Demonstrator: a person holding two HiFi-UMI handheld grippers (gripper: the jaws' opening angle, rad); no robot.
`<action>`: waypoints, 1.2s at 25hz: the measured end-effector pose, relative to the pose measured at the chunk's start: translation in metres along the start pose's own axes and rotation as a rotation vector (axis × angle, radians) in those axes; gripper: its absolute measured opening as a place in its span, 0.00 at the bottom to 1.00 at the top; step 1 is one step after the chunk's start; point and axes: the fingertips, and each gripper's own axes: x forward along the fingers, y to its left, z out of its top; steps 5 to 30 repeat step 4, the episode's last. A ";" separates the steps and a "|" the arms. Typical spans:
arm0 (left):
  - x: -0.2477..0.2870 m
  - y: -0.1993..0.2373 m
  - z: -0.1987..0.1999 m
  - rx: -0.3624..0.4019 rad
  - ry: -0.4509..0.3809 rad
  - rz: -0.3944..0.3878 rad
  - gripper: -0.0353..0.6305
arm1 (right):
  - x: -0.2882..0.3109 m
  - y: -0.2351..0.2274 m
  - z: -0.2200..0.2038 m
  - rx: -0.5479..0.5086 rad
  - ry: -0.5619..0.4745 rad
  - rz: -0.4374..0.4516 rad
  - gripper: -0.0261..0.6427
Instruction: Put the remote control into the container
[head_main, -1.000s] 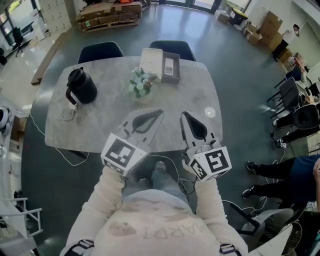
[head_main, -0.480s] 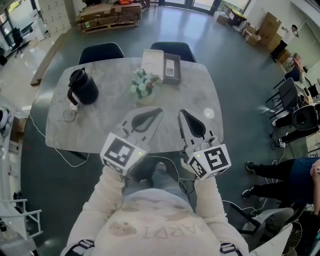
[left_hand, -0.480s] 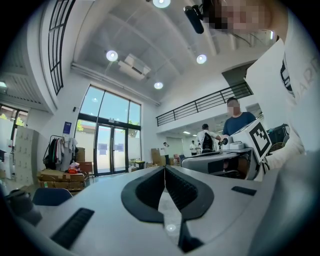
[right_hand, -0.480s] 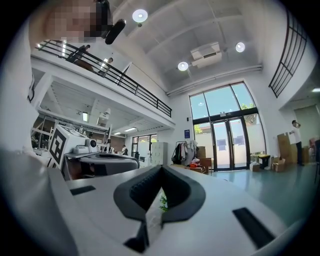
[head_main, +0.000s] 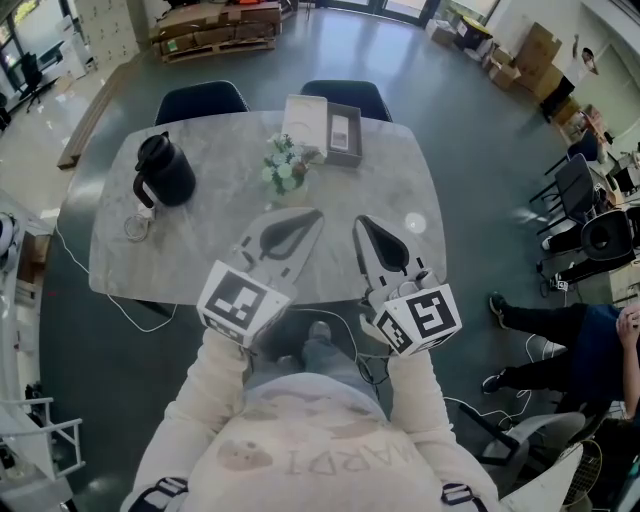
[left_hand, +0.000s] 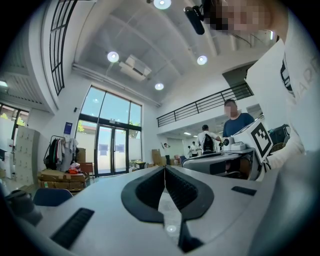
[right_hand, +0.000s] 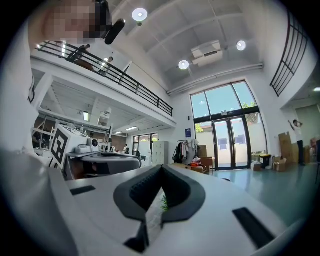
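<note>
Remote (head_main: 338, 132), seemingly in container (head_main: 354, 112) at table (head_main: 180, 250) far edge — prob. light, rigid, slick, pinch across long sides; left gripper (head_main: 317, 214), right gripper (head_main: 358, 220) jaws closed, empty.

Standing person (head_main: 578, 62) far right, by cardboard boxes (head_main: 540, 48): arm now raised overhead, was down.
Seated person (head_main: 572, 345) at right edge: legs shifted, near shoe (head_main: 497, 303) higher in frame.
Left gripper (head_main: 318, 213), right gripper (head_main: 358, 219): tips slightly farther over table (head_main: 200, 250), right one a touch leftward.
</note>
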 end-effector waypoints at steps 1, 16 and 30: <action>0.000 0.000 0.000 0.000 0.000 0.000 0.07 | 0.001 0.000 0.000 -0.001 0.001 0.001 0.06; 0.000 0.002 0.000 0.002 0.000 0.002 0.07 | 0.003 0.001 0.000 -0.003 0.003 0.003 0.06; 0.000 0.002 0.000 0.002 0.000 0.002 0.07 | 0.003 0.001 0.000 -0.003 0.003 0.003 0.06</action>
